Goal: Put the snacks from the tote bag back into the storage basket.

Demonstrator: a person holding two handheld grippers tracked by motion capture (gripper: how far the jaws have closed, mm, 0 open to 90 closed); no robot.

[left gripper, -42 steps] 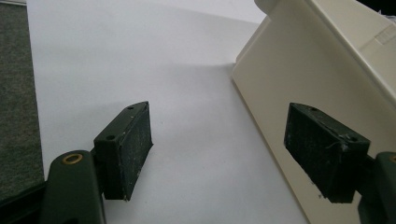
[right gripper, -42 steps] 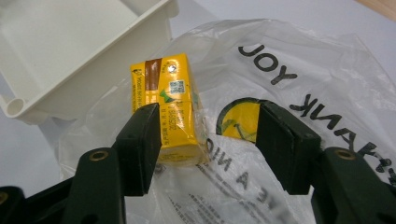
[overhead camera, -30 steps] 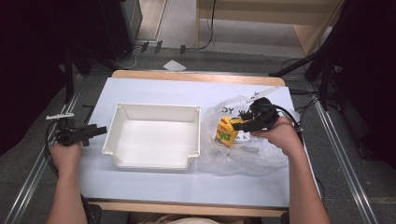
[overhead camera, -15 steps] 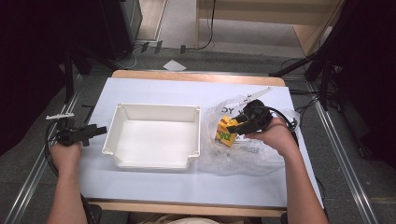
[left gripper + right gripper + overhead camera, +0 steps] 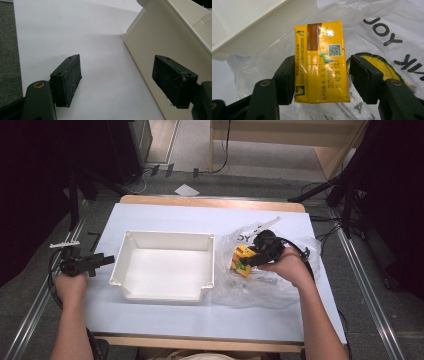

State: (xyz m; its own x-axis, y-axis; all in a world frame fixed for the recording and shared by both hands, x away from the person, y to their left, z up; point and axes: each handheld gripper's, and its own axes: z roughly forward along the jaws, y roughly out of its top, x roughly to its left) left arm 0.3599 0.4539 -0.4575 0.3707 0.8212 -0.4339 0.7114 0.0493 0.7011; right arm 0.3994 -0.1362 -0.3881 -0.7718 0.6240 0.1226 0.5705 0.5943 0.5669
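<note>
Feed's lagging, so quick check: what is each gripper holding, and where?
Right gripper: its fingers straddle the yellow carton's lower sides; closure unclear. Left gripper: open, nothing.

The white rectangular plastic bin [image 5: 165, 265] stands mid-table, its open, bare interior free from above, while its left wall [image 5: 172, 47] stands just beside the left gripper [image 5: 120, 82]. Bare white table [image 5: 165, 217] lies open behind and in front of it. To its right, a crumpled clear plastic bag [image 5: 272, 285] covers the surface.
</note>
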